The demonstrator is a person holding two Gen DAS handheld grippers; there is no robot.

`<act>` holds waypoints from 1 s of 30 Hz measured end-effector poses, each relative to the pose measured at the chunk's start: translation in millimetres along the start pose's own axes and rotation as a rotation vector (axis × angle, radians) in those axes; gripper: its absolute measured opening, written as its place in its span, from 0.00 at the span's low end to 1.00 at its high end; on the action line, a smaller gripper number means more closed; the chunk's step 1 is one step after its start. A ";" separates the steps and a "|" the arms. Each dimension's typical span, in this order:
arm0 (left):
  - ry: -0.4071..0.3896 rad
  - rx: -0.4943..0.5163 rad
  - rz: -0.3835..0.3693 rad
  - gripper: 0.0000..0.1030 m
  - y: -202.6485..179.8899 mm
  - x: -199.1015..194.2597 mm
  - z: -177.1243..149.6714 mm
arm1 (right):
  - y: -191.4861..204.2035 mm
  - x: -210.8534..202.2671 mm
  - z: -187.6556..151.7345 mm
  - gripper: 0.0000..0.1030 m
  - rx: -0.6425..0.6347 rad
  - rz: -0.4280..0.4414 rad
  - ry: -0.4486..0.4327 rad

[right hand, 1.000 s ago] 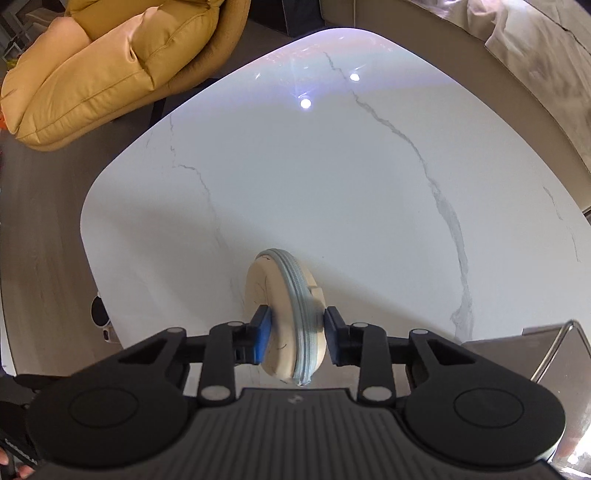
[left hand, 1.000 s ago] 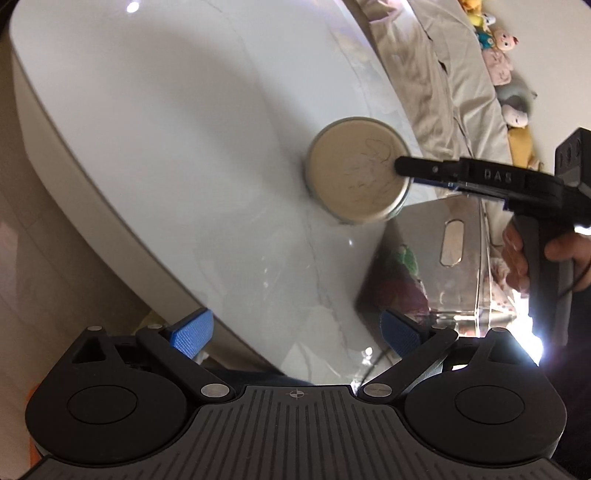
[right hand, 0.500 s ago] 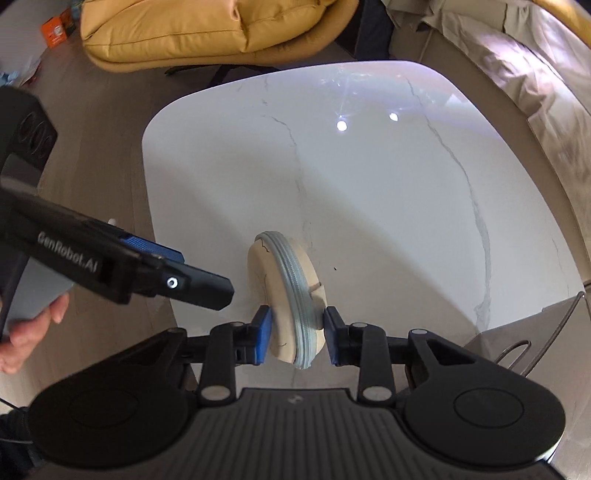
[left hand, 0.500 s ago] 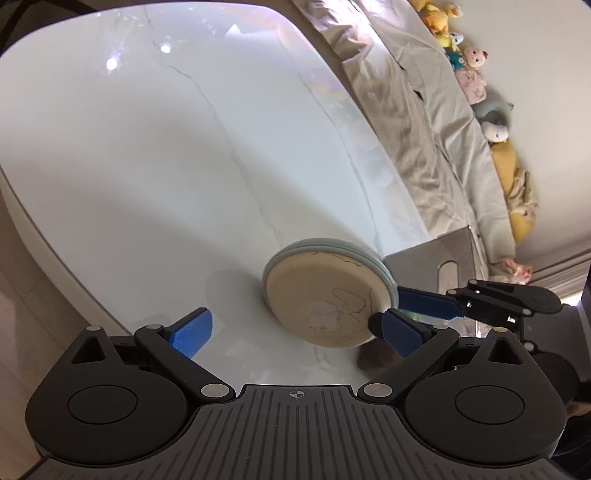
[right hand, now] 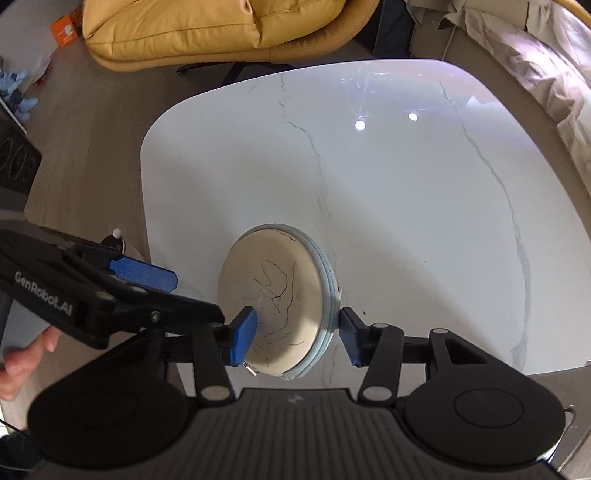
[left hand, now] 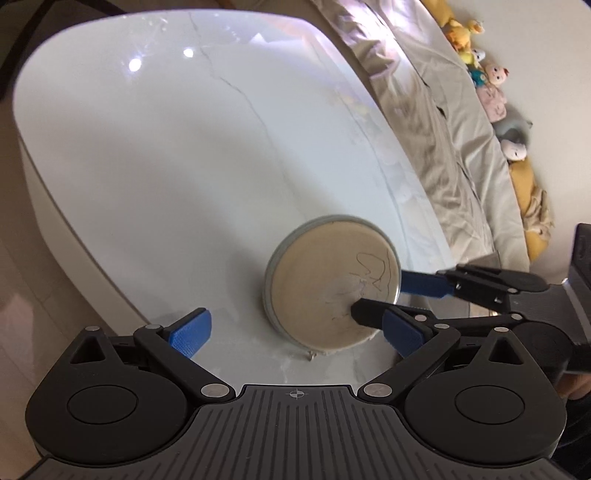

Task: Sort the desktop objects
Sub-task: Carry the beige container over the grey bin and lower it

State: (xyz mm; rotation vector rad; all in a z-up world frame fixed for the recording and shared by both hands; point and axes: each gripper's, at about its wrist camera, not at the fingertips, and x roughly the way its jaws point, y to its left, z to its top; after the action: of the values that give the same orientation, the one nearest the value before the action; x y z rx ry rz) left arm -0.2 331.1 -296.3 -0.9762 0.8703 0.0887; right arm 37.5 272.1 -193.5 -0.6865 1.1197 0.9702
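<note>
A round beige zip case point(left hand: 332, 284) with pen scribbles and a grey-blue zipper rim stands tilted on edge on the white marble table point(left hand: 166, 147). It also shows in the right wrist view point(right hand: 273, 306). My right gripper point(right hand: 293, 336) is open, its blue pads on either side of the case with small gaps. My left gripper point(left hand: 295, 332) is open wide and empty, just in front of the case. The left gripper's fingers point(right hand: 144, 275) show beside the case in the right wrist view.
A bed with beige sheets point(left hand: 443, 122) and plush toys point(left hand: 491, 96) lies beyond the table. A yellow armchair point(right hand: 207, 29) stands past the far table edge. The table's near edge point(right hand: 554, 365) runs close to my right gripper.
My right gripper has opened from its grip on the case, which now leans over more on the table. My left gripper has moved closer to the case.
</note>
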 end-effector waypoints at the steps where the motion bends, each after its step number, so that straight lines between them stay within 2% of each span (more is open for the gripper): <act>1: -0.011 0.003 0.008 0.99 1.2 -2.5 2.0 | -4.1 5.8 4.6 0.57 0.038 0.019 0.011; 4: -0.009 0.010 0.010 0.99 5.0 -6.8 5.8 | -20.3 17.6 11.8 0.62 0.186 0.075 0.023; 11: -0.001 0.011 0.012 0.99 4.6 -12.9 4.6 | -54.2 34.3 5.7 0.60 0.523 0.196 -0.011; 14: -0.009 0.029 0.031 0.99 -0.8 -18.7 2.5 | -61.7 32.1 -6.3 0.46 0.635 0.271 -0.060; 16: -0.012 0.042 0.039 0.99 -6.4 -23.6 0.9 | -63.4 23.5 -12.1 0.38 0.662 0.286 -0.096; 18: -0.014 0.056 0.038 0.99 -12.7 -28.0 -0.8 | -64.3 13.8 -16.8 0.35 0.674 0.287 -0.131; 24: 0.010 0.099 0.029 0.99 -40.6 -34.4 -6.6 | -83.1 -45.5 -36.3 0.30 0.700 0.274 -0.257; 30: 0.110 0.206 -0.109 1.00 -107.0 -20.5 -13.3 | -135.6 -156.2 -92.5 0.30 0.808 0.250 -0.473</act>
State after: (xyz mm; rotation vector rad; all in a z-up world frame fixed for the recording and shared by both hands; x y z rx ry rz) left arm 24.3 264.7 -212.5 -0.8388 0.9062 -0.1462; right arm 101.0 89.2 -75.8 0.3306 1.0595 0.7348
